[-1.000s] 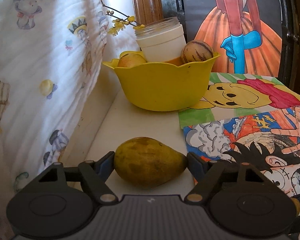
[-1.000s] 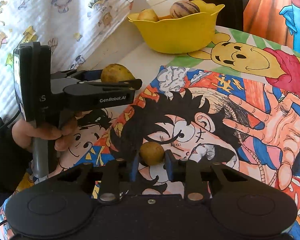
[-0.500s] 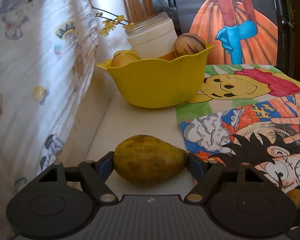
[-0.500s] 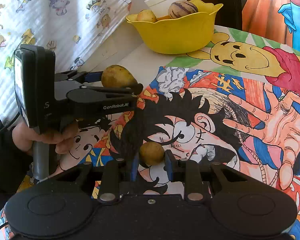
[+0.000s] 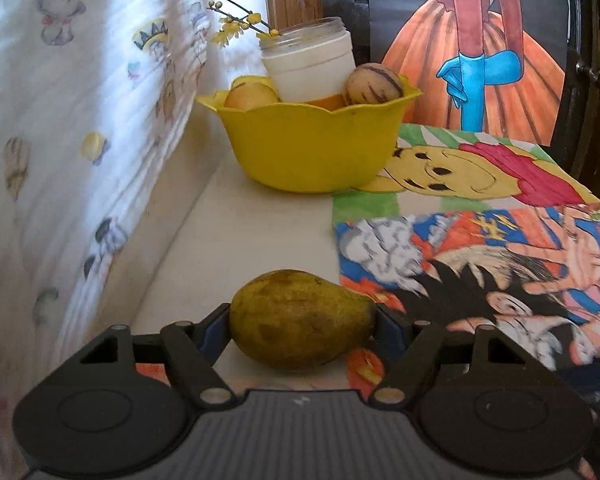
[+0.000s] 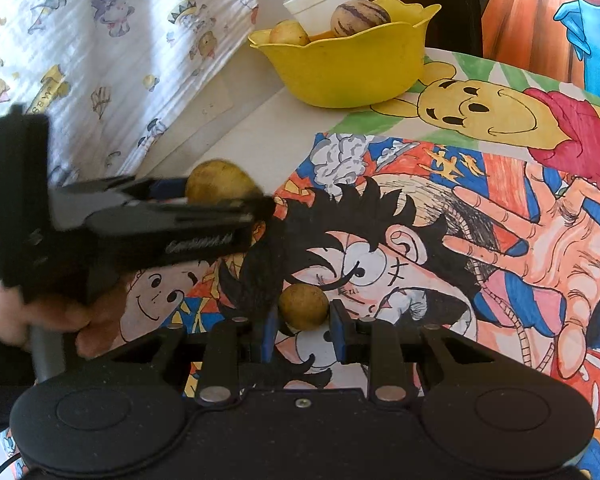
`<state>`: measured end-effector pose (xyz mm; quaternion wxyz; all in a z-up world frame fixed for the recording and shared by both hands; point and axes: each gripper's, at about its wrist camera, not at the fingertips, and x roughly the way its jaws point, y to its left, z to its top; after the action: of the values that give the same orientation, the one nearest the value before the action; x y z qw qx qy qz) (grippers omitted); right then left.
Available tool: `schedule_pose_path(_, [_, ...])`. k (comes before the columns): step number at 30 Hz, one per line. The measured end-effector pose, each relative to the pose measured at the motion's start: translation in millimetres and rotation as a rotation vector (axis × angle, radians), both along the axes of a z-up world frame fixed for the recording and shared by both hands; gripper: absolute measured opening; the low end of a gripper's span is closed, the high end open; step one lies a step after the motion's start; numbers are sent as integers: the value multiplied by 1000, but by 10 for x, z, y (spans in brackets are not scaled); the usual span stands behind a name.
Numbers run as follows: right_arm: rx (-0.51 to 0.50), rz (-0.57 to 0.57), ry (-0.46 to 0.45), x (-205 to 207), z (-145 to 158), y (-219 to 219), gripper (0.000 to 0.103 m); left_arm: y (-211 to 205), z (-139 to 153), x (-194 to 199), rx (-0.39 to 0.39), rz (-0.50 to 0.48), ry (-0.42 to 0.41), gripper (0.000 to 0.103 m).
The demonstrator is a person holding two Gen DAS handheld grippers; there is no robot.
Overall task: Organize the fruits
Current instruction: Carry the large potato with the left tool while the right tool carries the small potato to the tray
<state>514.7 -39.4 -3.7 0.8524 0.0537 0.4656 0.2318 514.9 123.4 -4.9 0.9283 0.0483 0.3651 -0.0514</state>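
Pear [image 5: 302, 320] between my left hand-held gripper [image 5: 303, 322] fingers; bowl [image 5: 312, 148] ahead on the surface [image 5: 240, 236], jar [image 5: 308, 64] behind it, cloth [image 5: 80, 140] to the left.

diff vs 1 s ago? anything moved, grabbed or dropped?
Nothing grabbed or dropped. The left tongs, closing a little on the brownish-green pear, have shifted slightly toward the yellow scalloped plastic bowl, which now looks nearer. The right tongs stay shut on the small round yellow-brown fruit, unmoved. Bowl contents unchanged.

Two grippers [image 5: 302, 322] [image 6: 303, 322], four fruits [image 5: 300, 320], one bowl [image 5: 312, 152], one jar [image 5: 308, 64]
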Motion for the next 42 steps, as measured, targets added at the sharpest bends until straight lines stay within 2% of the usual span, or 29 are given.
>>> schedule_pose_path(10, [-25,1,-45,-147,64,-131,29,35,57,-419,-103,37,35,77])
schedule_pose_path(14, [0,-1,-46,-251,119,-227,29,51,82,-588,-132,62,42,77])
schedule_pose_path(21, [53,6,-98,-515,317,-349,29,13,175,-911,-193,91,35,77])
schedule_pose_path(32, [152,-17,-176,-1136,701,-767,29,-215,587,-1462,-250,75,-66,77])
schedule_pose_path(42, [144,-42,-311,-1846,1004,-1242,29,-588,993,-2131,-277,56,-156,77])
